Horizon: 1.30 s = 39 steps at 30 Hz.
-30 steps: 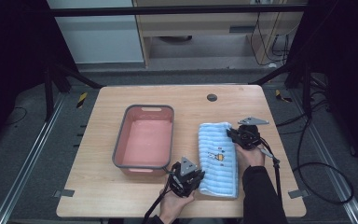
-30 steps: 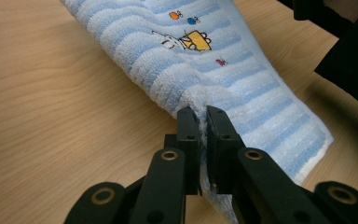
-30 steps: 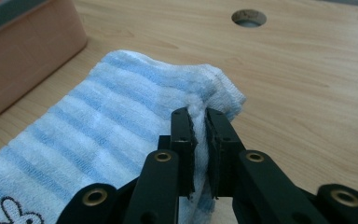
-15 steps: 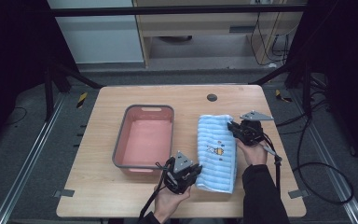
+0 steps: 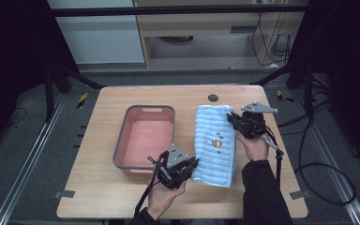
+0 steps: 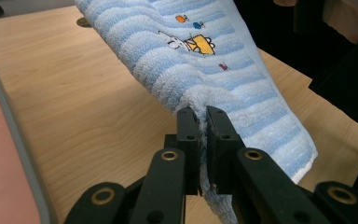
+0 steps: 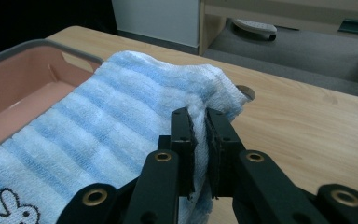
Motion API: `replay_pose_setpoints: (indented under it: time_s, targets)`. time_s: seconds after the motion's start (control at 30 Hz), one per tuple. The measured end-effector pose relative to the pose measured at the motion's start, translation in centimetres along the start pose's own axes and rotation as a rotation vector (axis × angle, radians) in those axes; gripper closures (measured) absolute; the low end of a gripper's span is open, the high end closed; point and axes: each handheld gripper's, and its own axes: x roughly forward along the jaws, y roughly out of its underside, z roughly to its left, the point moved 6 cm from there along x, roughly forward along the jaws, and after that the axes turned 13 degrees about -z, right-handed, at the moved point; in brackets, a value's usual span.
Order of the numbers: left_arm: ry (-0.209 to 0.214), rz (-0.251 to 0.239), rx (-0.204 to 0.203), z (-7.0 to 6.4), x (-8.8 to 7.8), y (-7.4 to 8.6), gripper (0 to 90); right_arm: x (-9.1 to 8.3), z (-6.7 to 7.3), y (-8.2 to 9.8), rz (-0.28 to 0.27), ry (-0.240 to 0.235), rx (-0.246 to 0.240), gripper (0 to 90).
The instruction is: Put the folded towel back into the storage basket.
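Nearest the person, the left gripper (image 5: 193,165) is clamped tight on the near left corner of the light blue striped terry towel (image 5: 214,140) with a small cartoon embroidery, its jaws pinching a fold of the cloth just right of the pink rectangular plastic basin (image 5: 143,137) with a grey rim. The towel stretches away from that corner along the right side of the basin, sagging over the light wooden tabletop (image 5: 98,122). At its far end the right gripper (image 5: 230,118) is closed just as tightly on the far right corner, with a round dark hole (image 5: 213,98) in the tabletop beyond the towel.
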Motion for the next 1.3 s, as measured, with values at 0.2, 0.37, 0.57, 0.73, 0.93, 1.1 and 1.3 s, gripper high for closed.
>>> replay_pose_setpoints:
  time_s: [0.2, 0.37, 0.57, 0.73, 0.93, 1.1, 1.3]
  targets:
    - [-0.010, -0.021, 0.003, 0.7, -1.0, -1.2, 84.8, 0.2, 0.9, -1.6, -0.014, -0.007, -0.010, 82.8]
    - [-0.022, -0.034, 0.008, 1.3, -1.7, -2.0, 84.8, 0.4, 1.6, -3.0, -0.033, -0.011, -0.018, 82.8]
    - [-0.031, -0.044, 0.025, 2.0, -2.5, -3.1, 84.8, 0.7, 2.2, -3.8, -0.039, -0.012, -0.025, 82.9]
    - [-0.035, -0.060, 0.026, 2.6, -3.2, -3.6, 84.8, 0.9, 2.9, -4.8, -0.047, -0.020, -0.026, 82.9]
    - [-0.041, -0.069, 0.024, 3.2, -3.8, -4.3, 84.8, 1.4, 3.9, -6.1, -0.061, -0.027, -0.035, 82.8]
    - [-0.051, -0.075, 0.030, 4.0, -4.6, -4.8, 84.8, 2.0, 4.5, -6.6, -0.064, -0.037, -0.037, 82.9]
    - [-0.074, -0.092, 0.022, 5.3, -5.7, -5.3, 84.9, 3.1, 5.9, -7.3, -0.064, -0.055, -0.053, 82.9]
